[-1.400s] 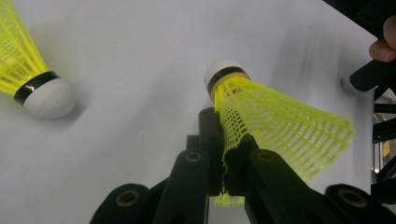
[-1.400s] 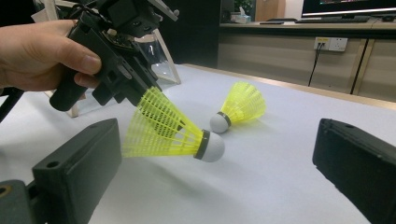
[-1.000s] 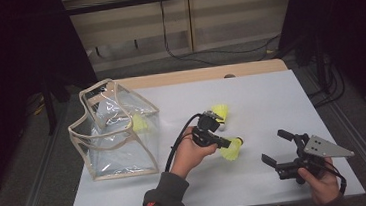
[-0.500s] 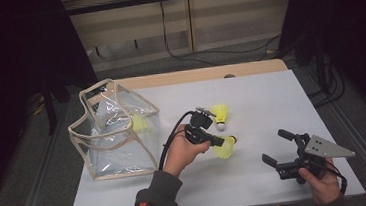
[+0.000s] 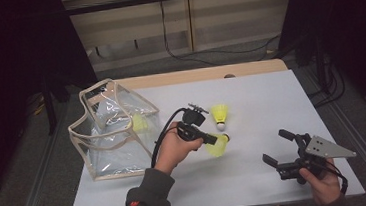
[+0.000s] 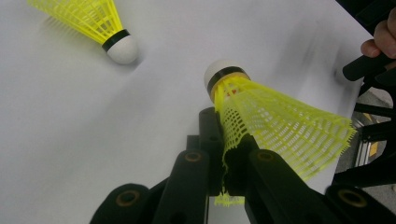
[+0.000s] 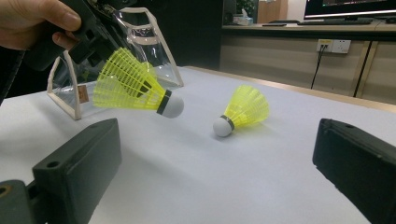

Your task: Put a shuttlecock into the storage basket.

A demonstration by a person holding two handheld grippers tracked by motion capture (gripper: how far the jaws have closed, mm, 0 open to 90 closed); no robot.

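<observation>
Currently the left gripper (image 5: 209,140) is pinching a yellow shuttlecock (image 5: 217,145) by the edge of its mesh skirt, jaws closed tight on the plastic netting. In the left gripper view the skirt (image 6: 280,126) is fanning out to the right of the jaws, and the white cork tip with its black band is pointing away from the camera. From the right gripper view the held shuttlecock (image 7: 133,91) is hanging clear of the white tabletop (image 7: 210,186), cork tip angled slightly down, with a shadow lying beneath it.

A second yellow shuttlecock (image 5: 220,116) is lying on the table just beyond the held one, cork resting on the surface, skirt tilted up; the two are near each other but not touching. It is showing in the left gripper view too (image 6: 88,23), at upper left.

The right gripper (image 5: 281,150) is sitting low at the near right of the table, well apart from both shuttlecocks, its jaws spread wide and gripping nothing.

A clear plastic pouch (image 5: 111,132) with beige trim is standing open at the left side of the table, with something yellow showing through its wall; what it is cannot be made out for certain.
</observation>
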